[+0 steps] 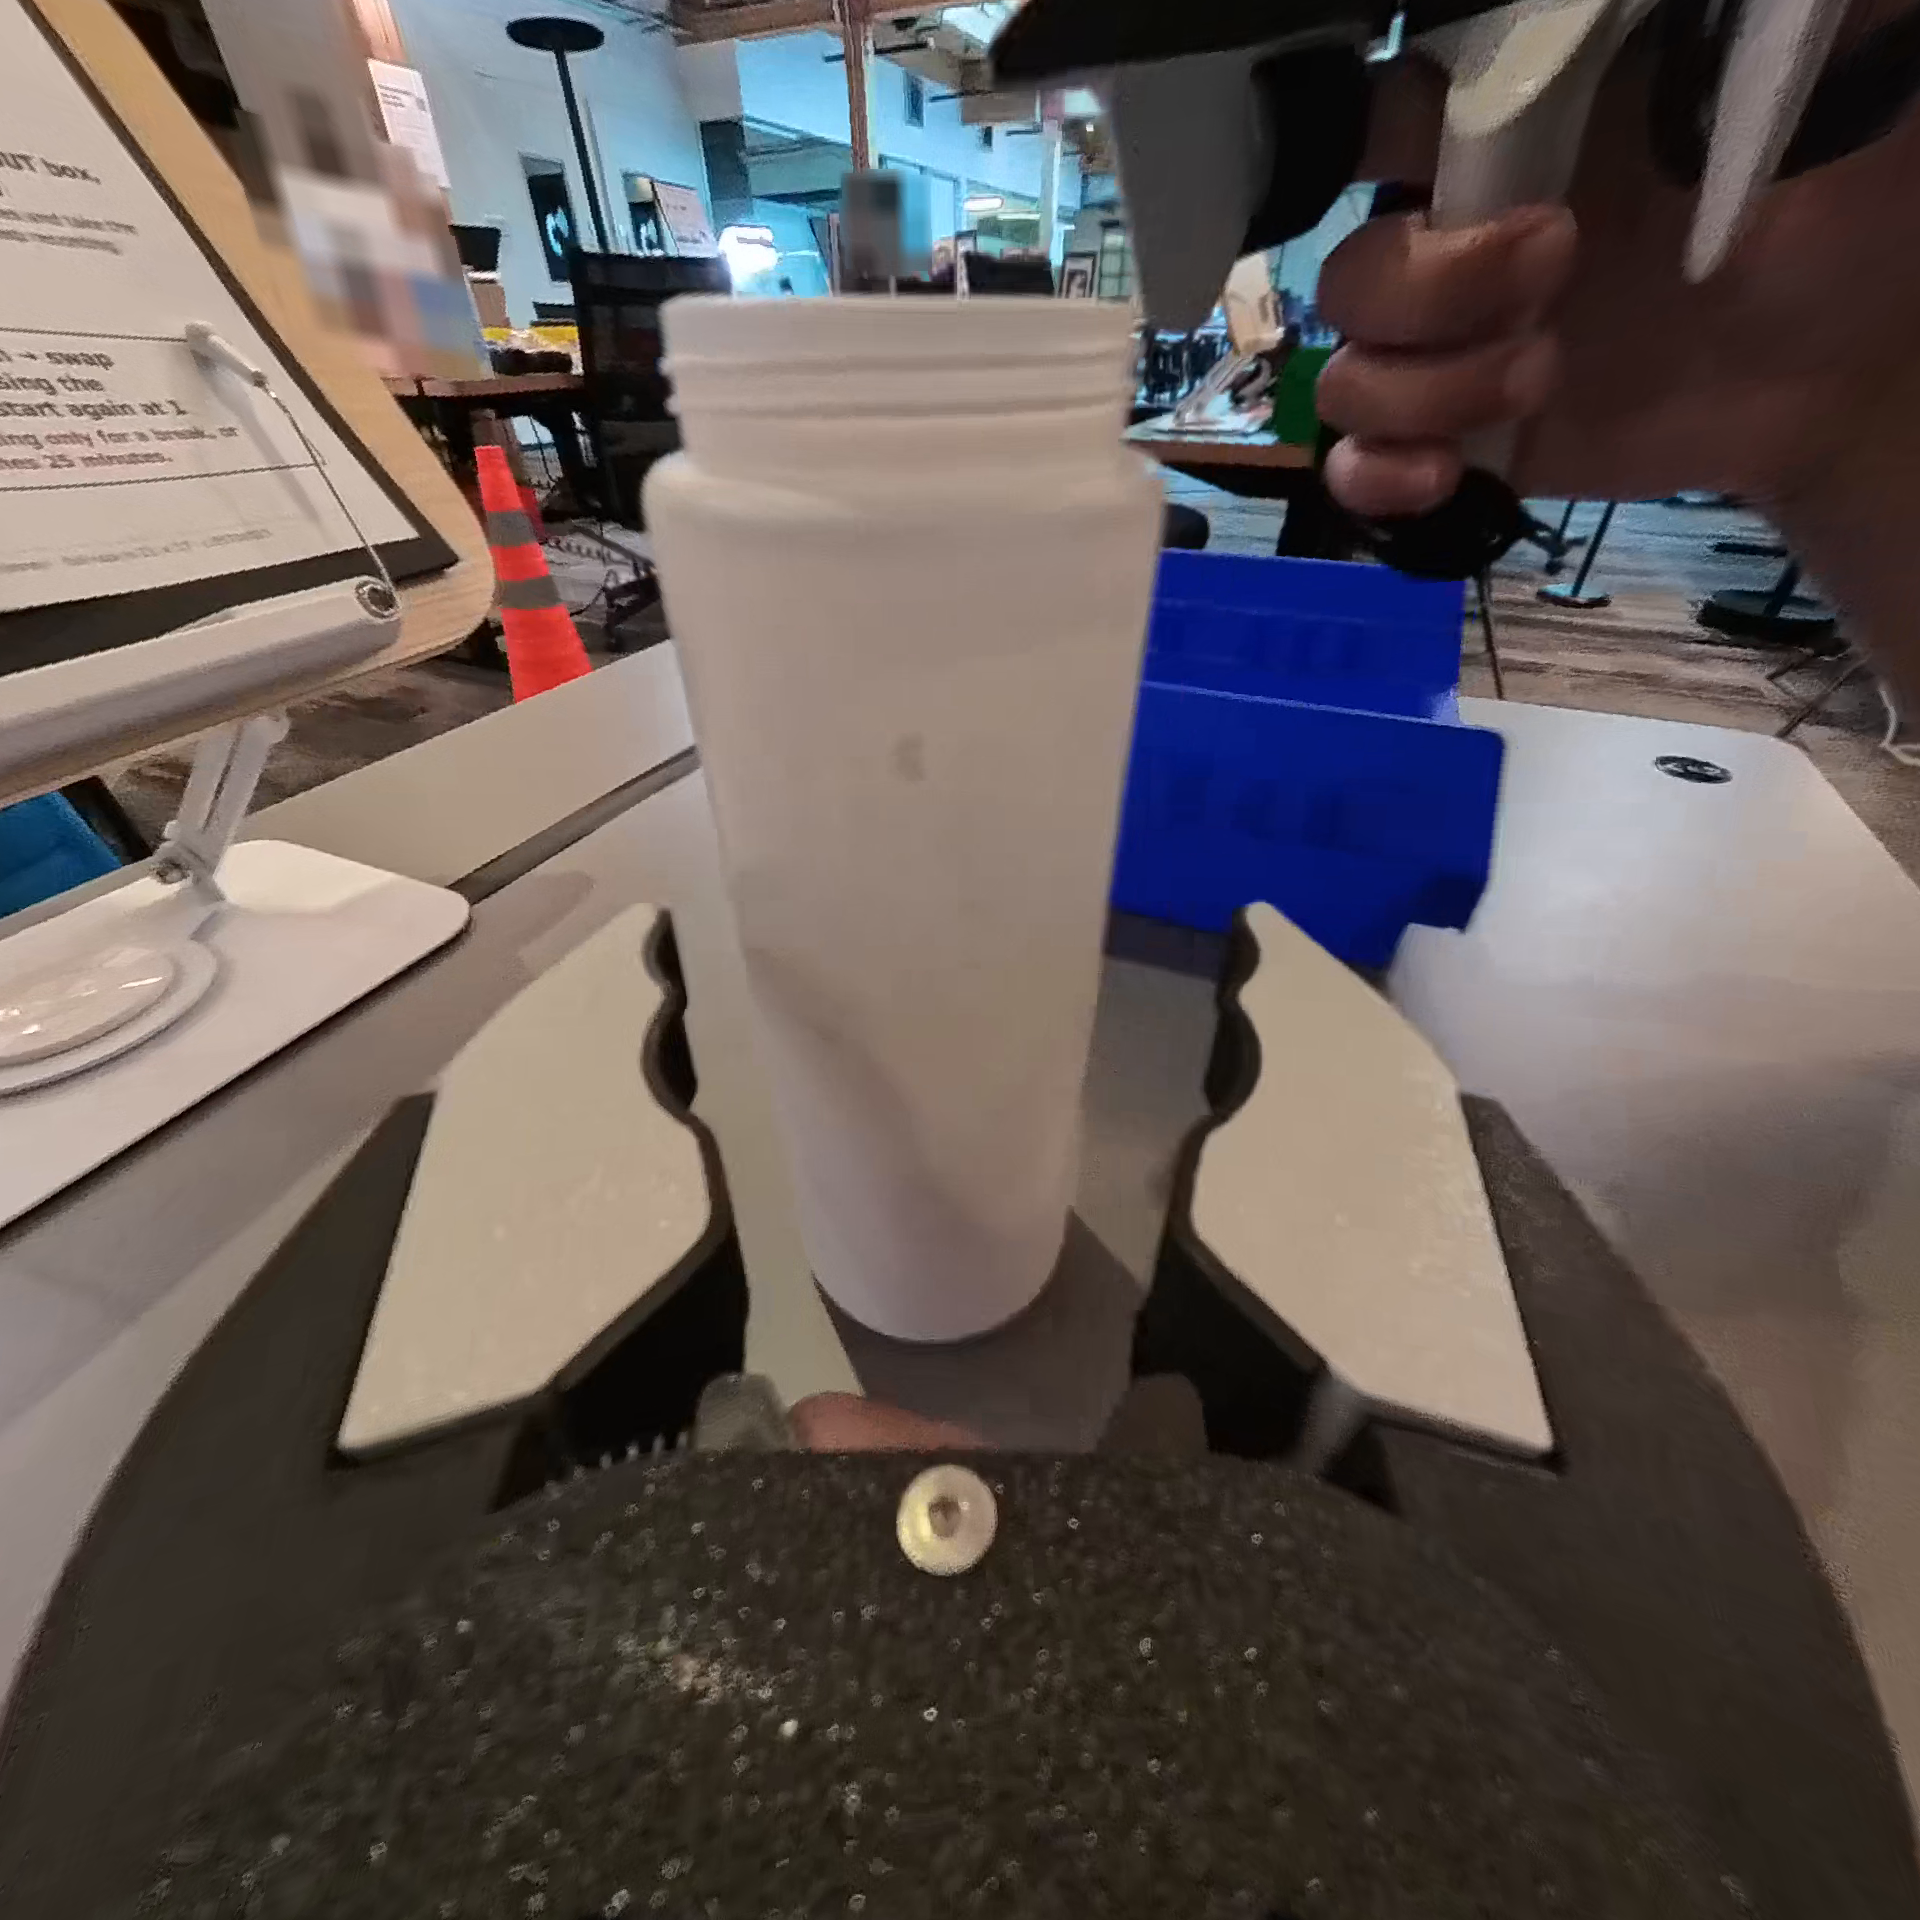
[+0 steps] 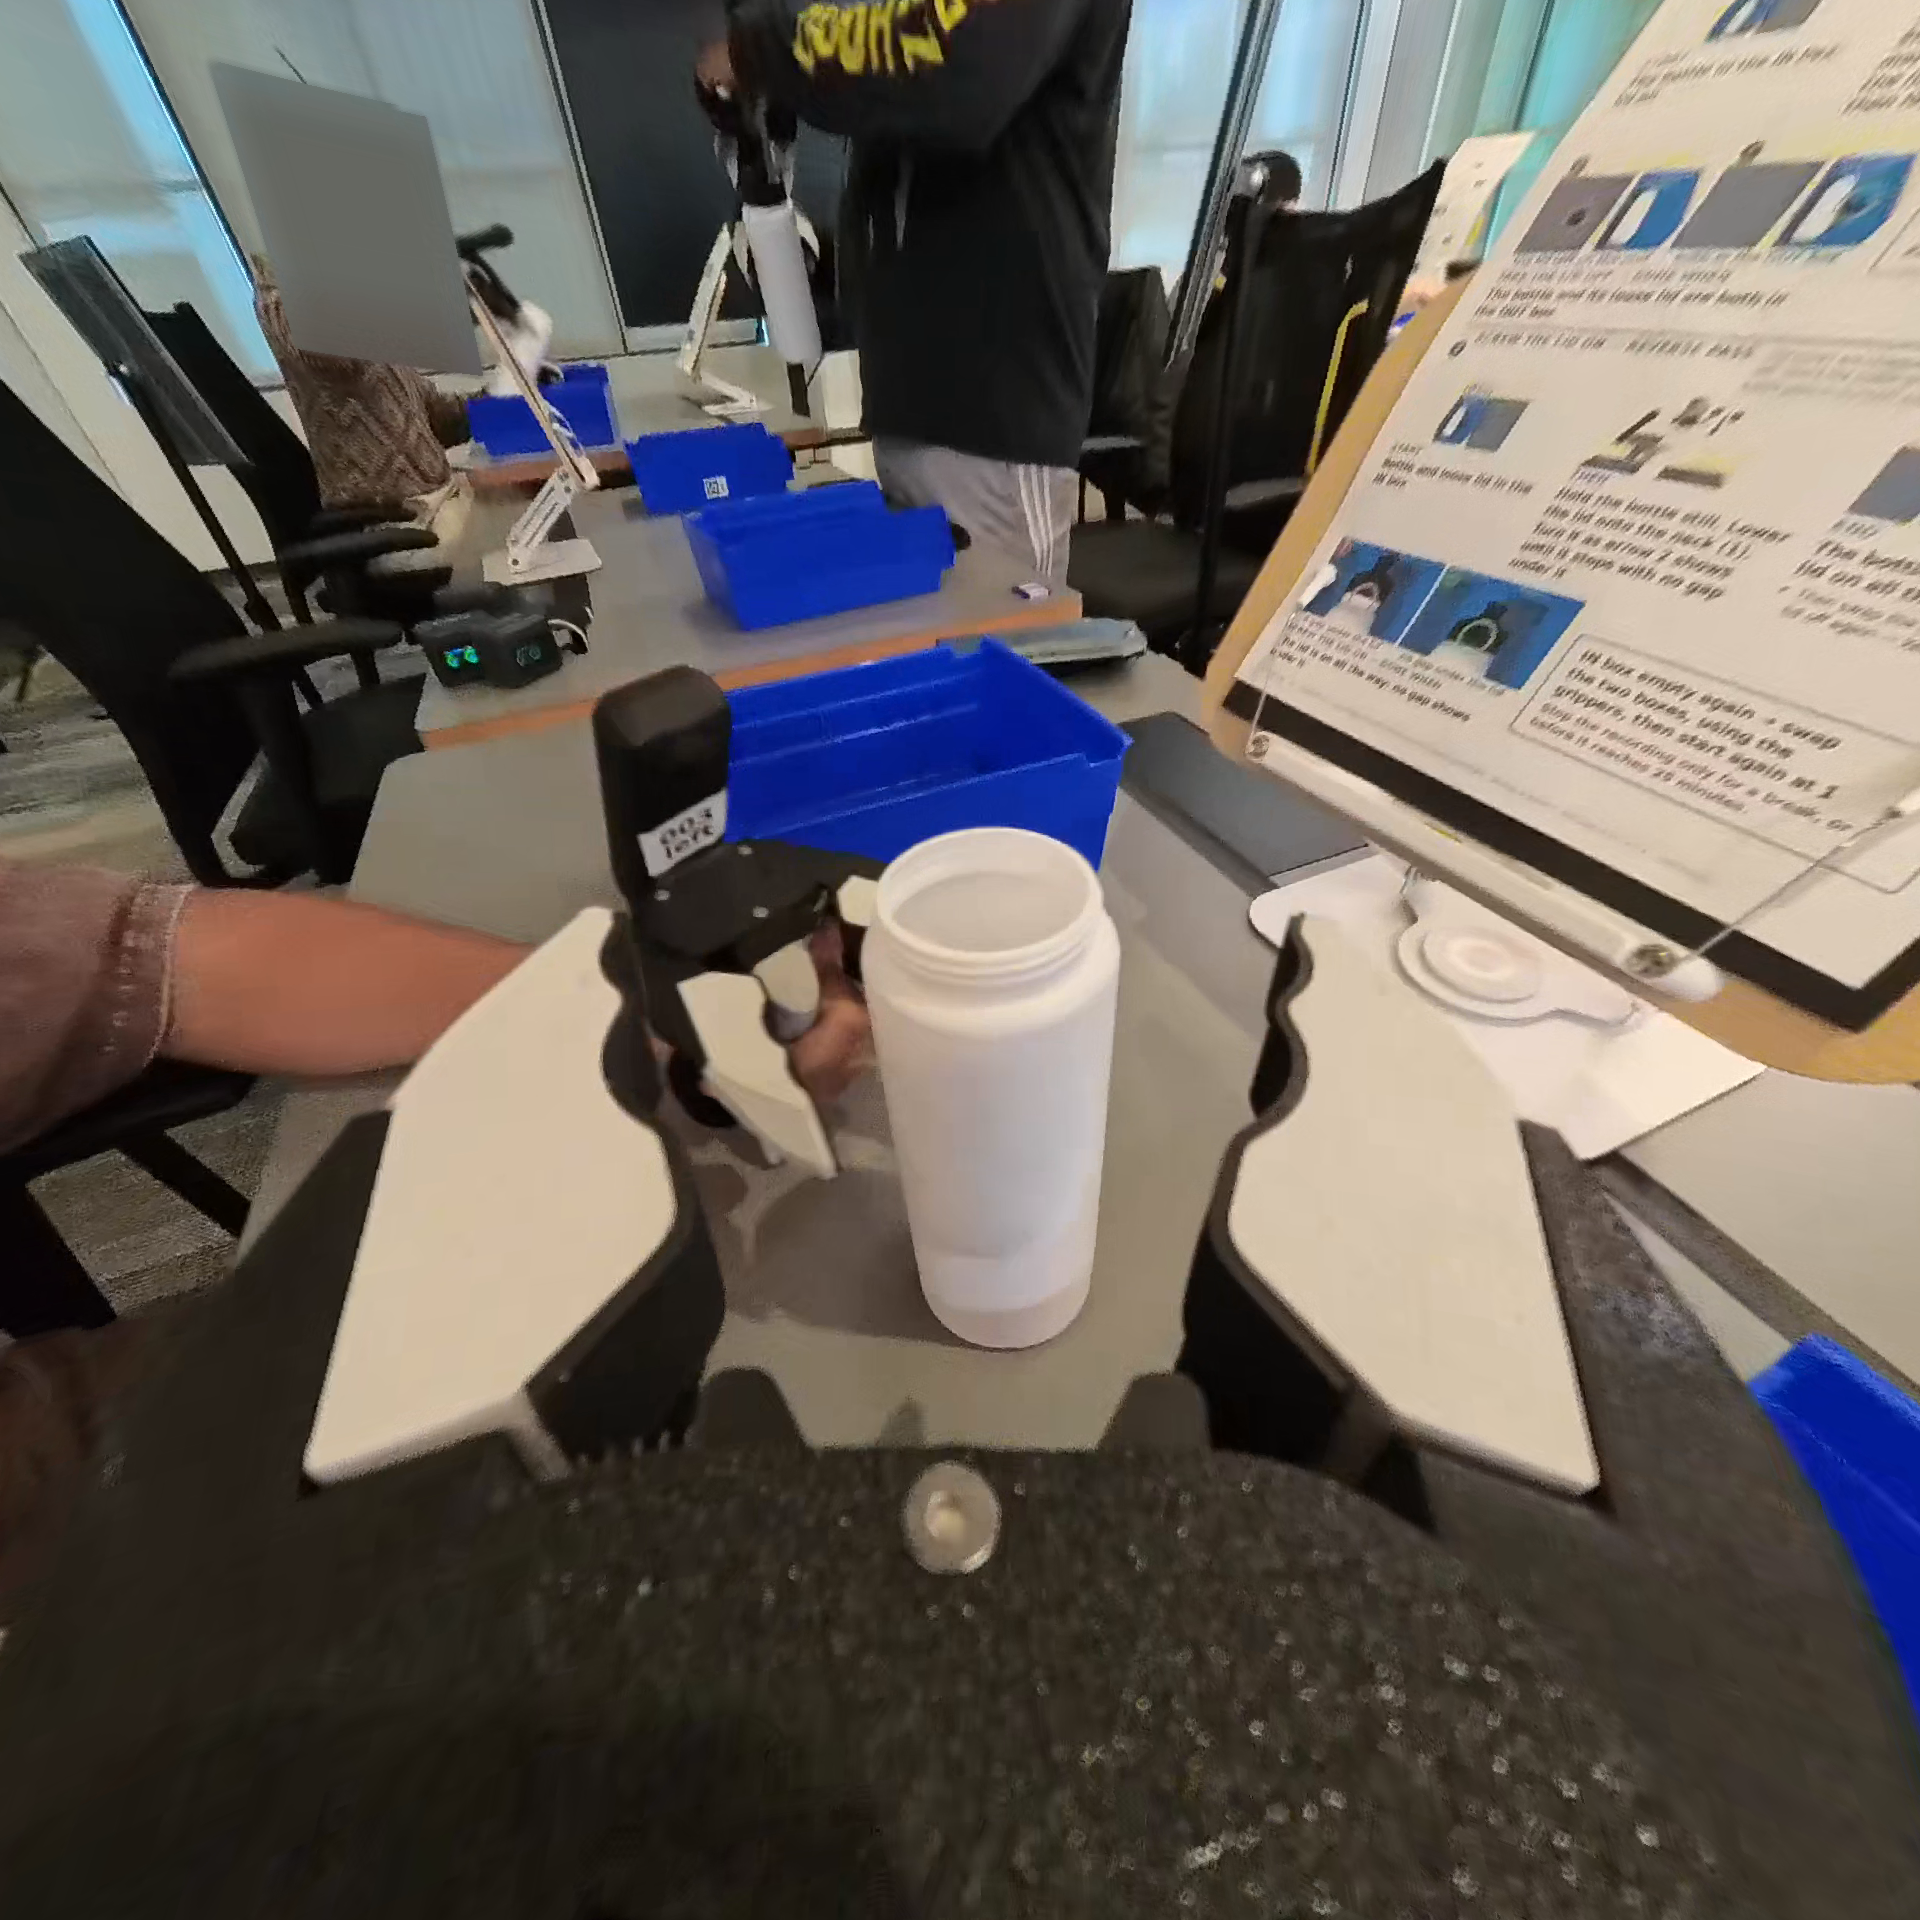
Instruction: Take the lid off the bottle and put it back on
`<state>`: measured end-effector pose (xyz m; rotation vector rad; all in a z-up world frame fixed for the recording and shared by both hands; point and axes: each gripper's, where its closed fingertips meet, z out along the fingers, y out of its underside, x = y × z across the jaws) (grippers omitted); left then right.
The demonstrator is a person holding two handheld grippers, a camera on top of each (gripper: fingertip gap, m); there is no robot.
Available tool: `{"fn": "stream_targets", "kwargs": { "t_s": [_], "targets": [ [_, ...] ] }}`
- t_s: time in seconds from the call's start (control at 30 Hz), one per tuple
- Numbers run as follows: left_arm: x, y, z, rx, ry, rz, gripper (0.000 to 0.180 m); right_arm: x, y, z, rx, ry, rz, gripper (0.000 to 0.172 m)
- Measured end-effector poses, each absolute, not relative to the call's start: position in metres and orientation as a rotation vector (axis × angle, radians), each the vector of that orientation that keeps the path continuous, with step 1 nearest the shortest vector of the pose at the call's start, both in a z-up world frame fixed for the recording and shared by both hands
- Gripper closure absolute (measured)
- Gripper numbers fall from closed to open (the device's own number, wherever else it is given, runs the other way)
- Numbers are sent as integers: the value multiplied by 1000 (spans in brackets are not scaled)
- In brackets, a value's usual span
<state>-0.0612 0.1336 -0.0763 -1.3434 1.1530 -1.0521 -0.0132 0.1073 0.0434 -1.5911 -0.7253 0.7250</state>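
fingers of the left gripper (image 1: 951, 987) stand spread wide, released, with the white bottle (image 1: 914, 831) upright between them; a strip of grey table (image 1: 1662, 1039) shows between each pad and the bottle wall, so nothing is gripped. fingers of the right gripper (image 2: 951, 997) are spread just as wide and bare, and the same bottle (image 2: 992, 1081) stands between and a little beyond their tips, touching neither pad.

largest beyond the left fingers is the table, which carries everything. to the left of the left fingers stands a slanted instruction board (image 1: 156, 364) on a white stand (image 1: 260, 935); in the right wrist view that board (image 2: 1610, 571) rises to the right of the right fingers. behind the bottle and just past the right-hand fingertip of the left gripper sits a blue bin (image 1: 1299, 779); from the right wrist view a blue bin (image 2: 914, 748) lies straight ahead past the bottle. a corner of another blue bin (image 2: 1849, 1475) shows beside the right finger's outer edge.

the bottle stands on its base, its mouth open and the threaded neck (image 1: 899, 374) bare. no lid shows in either view, so where it lies cannot be told.

a hand (image 1: 1455, 364) holding the right gripper hangs above and to the right of the bottle's mouth. far past the left fingertip stands an orange cone (image 1: 530, 582).
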Motion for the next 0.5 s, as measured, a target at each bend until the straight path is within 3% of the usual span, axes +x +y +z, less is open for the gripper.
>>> {"fn": "stream_targets", "kwargs": {
  "t_s": [0.2,0.43,0.47,0.5],
  "targets": [
    [-112,94,-55,-1475,909,-1121,91,-35,126,7,-1755,-706,693,45],
    [-160,-4,-79,-1585,888,-1111,102,-65,148,-45,-1967,-733,562,40],
    [-162,-16,-81,-1577,935,-1080,105,-68,154,-54,-1999,-721,543,40],
    [-164,-26,-82,-1560,974,-1052,105,-68,157,-64,-2038,-722,532,57]
  ]
}}
